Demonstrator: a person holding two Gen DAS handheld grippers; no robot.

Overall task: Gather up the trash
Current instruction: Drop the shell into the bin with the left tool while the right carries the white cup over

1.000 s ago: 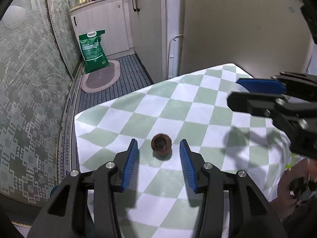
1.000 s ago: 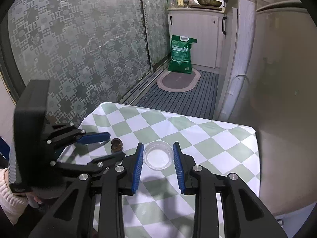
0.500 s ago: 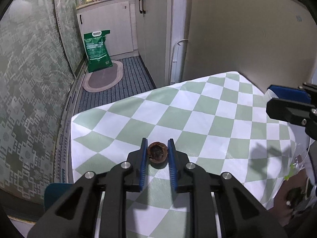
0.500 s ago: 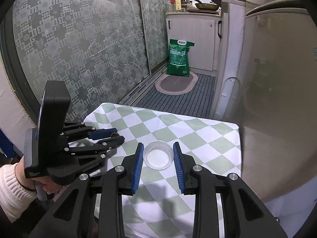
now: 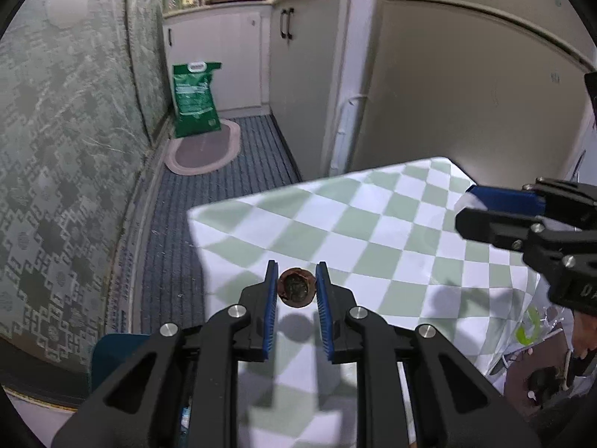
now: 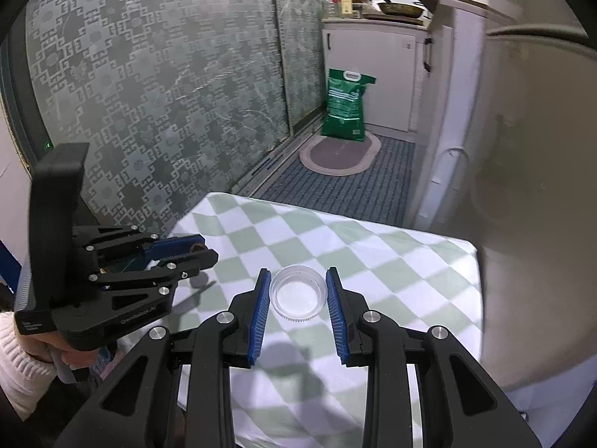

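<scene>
L tool [image 5: 296, 291] just clamped the brown shell [image 5: 295, 290] & lifted it off counter [image 5: 373, 224] near left edge; R tool [image 6: 297, 295] grips clear lid [image 6: 297, 294]. Bin next.

Checked tabletop [image 6: 373, 246]: bare from centre out to 3 o'clock, free passage. Left gripper [image 6: 201, 248] occupies the 9 o'clock edge, blocking that side. Patterned glass door [image 6: 149, 93] stands close at 10 o'clock; pale appliance wall [image 6: 541, 186] hems 2 o'clock.

No legible text; print on green bag [image 6: 346, 103], gripper body too blurred.
</scene>
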